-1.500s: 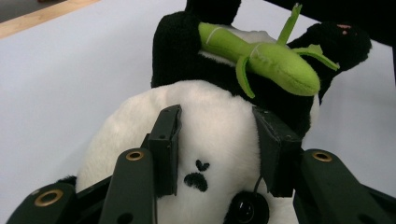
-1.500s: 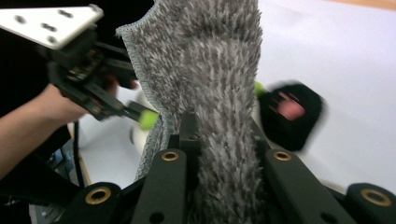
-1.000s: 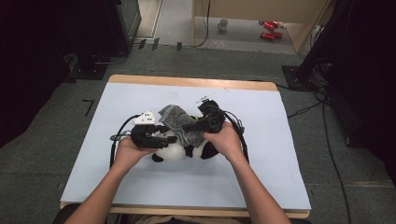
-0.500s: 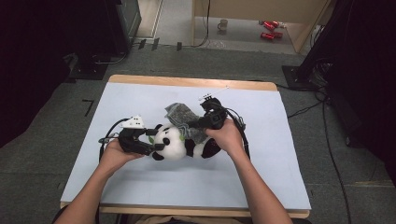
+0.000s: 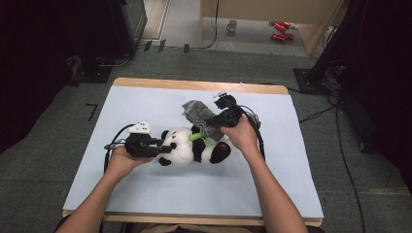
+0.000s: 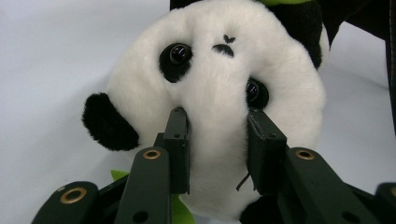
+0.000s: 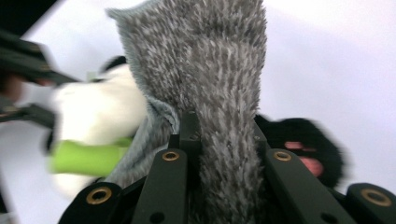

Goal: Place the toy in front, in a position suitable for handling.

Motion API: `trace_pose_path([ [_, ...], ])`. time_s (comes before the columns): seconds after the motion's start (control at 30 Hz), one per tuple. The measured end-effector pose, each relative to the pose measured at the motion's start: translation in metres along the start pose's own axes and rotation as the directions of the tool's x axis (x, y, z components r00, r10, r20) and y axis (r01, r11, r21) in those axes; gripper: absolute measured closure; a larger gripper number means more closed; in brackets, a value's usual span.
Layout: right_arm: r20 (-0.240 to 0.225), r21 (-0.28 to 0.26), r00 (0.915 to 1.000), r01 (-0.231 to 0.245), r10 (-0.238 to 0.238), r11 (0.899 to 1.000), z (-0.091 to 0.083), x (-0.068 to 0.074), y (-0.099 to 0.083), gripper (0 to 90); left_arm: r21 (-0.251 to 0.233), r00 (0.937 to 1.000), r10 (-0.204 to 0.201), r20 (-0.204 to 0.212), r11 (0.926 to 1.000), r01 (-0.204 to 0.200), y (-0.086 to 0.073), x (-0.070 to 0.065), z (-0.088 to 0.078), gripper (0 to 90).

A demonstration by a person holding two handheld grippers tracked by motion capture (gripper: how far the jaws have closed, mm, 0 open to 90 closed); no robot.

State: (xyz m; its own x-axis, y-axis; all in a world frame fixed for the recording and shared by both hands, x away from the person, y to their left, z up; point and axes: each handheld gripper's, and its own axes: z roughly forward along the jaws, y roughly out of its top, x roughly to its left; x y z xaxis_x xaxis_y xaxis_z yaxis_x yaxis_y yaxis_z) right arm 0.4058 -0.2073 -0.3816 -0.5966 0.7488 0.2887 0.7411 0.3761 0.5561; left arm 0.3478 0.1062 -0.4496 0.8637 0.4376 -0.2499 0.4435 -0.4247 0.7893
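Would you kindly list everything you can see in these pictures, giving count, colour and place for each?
plush panda: one, white and black with a green piece at its middle, lying on its side at the table's centre
grey cloth: one, speckled grey and fuzzy, just behind the panda
table: one, pale blue top with a wooden edge, on a grey floor
mug: one, pale, on the floor beyond the table
red items: red, count unclear, on the floor right of the mug
left gripper: one, black, its jaws have just been closing and now pinch the panda's head
right gripper: one, black, closed on the grey cloth
forearms: two, bare, entering from the bottom edge
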Motion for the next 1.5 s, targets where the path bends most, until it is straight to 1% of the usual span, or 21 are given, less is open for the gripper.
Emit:
trace_pose_path([
  [0.03,-0.002,-0.001,0.9999,-0.012,0.012,1.0,0.0,-0.003,0.0,77.8,0.0,1.0,-0.007,0.0,1.0,0.007,0.0,0.0,0.0,66.0],
  [0.13,0.031,-0.007,0.9994,-0.017,0.018,1.0,-0.002,-0.008,0.003,78.1,-0.005,0.9997,-0.023,0.002,0.9997,0.023,0.001,0.001,-0.001,67.2],
  [0.2,0.031,-0.016,0.9988,-0.038,0.038,0.999,-0.005,-0.009,0.005,78.1,-0.002,0.9998,-0.019,-0.001,0.9998,0.019,0.002,0.001,-0.002,67.3],
  [0.27,0.001,-0.045,0.9986,-0.053,0.053,0.998,-0.011,-0.006,0.008,78.2,0.012,0.9999,0.001,-0.014,0.9999,-0.001,0.004,-0.001,-0.003,67.2],
  [0.33,-0.034,-0.079,0.9983,-0.05,0.048,0.996,-0.02,-0.001,0.011,78.2,0.023,0.9996,0.016,-0.023,0.9996,-0.015,0.006,-0.003,-0.003,67.3],
  [0.4,-0.071,-0.101,0.9966,-0.048,0.041,0.994,-0.028,0.006,0.016,78.2,0.026,0.9996,0.014,-0.024,0.9996,-0.014,0.007,-0.003,-0.003,67.4],
  [0.43,-0.082,-0.106,0.9962,-0.037,0.028,0.994,-0.03,0.01,0.018,78.2,0.026,0.9996,0.012,-0.024,0.9996,-0.012,0.007,-0.003,-0.003,67.4],
  [0.5,-0.101,-0.101,0.9948,-0.016,0.005,0.995,-0.033,0.02,0.021,78.2,0.026,0.9997,0.009,-0.023,0.9996,-0.009,0.007,-0.002,-0.003,67.3],
  [0.57,-0.141,-0.094,0.9899,0.002,-0.015,0.996,-0.03,0.031,0.023,78.2,0.026,0.9996,0.013,-0.024,0.9996,-0.012,0.007,-0.002,-0.003,67.0],
  [0.6,-0.155,-0.083,0.9878,0.002,-0.015,0.997,-0.028,0.034,0.023,78.2,0.025,0.9996,0.013,-0.026,0.9996,-0.013,0.007,-0.002,-0.003,67.0],
  [0.7,-0.199,-0.045,0.9793,0.028,-0.037,0.999,-0.017,0.048,0.02,78.2,0.017,0.9998,-0.002,-0.019,0.9999,0.003,0.007,-0.001,-0.003,66.9],
  [0.73,-0.207,-0.028,0.9773,0.04,-0.045,0.999,-0.012,0.051,0.019,78.2,0.013,0.9998,-0.011,-0.013,0.9998,0.012,0.006,0.0,-0.003,66.9],
  [0.8,-0.211,0.008,0.9761,0.057,-0.054,0.998,-0.002,0.054,0.015,78.1,0.011,0.9999,-0.011,-0.004,0.9999,0.011,0.006,0.003,-0.004,67.6],
  [0.9,-0.224,0.055,0.9742,0.041,-0.028,0.998,0.012,0.047,0.009,78.1,0.007,0.9997,-0.023,0.001,0.9997,0.023,0.007,0.005,-0.003,68.0],
  [0.93,-0.222,0.054,0.9749,0.031,-0.018,0.998,0.014,0.043,0.007,77.9,0.005,0.9996,-0.027,0.001,0.9996,0.027,0.007,0.006,-0.003,68.2],
  [1.0,-0.235,0.041,0.9719,0.007,0.003,0.999,0.015,0.034,0.004,77.8,-0.008,0.9994,-0.036,0.001,0.9993,0.036,0.008,0.007,-0.003,68.6],
  [1.03,-0.222,0.038,0.9749,0.003,0.006,0.999,0.015,0.031,0.004,77.8,-0.011,0.9993,-0.037,0.003,0.9993,0.037,0.008,0.008,-0.003,68.9],
  [1.1,-0.209,0.034,0.9779,-0.007,0.014,0.999,0.014,0.025,0.003,77.7,-0.016,0.9991,-0.041,0.005,0.999,0.041,0.009,0.009,-0.003,69.2],
  [1.23,-0.147,0.028,0.9886,-0.027,0.031,0.999,0.013,0.012,0.002,78.0,-0.013,0.999,-0.044,0.004,0.9989,0.045,0.009,0.008,-0.003,69.5],
  [1.33,-0.139,0.024,0.9887,-0.053,0.056,0.998,0.011,0.001,0.001,78.3,-0.02,0.9985,-0.054,0.008,0.9983,0.054,0.009,0.009,-0.003,69.8],
  [1.5,-0.132,0.018,0.9884,-0.074,0.076,0.997,0.007,-0.008,-0.001,78.1,-0.03,0.9973,-0.073,0.01,0.9968,0.073,0.011,0.011,-0.003,70.1],
])
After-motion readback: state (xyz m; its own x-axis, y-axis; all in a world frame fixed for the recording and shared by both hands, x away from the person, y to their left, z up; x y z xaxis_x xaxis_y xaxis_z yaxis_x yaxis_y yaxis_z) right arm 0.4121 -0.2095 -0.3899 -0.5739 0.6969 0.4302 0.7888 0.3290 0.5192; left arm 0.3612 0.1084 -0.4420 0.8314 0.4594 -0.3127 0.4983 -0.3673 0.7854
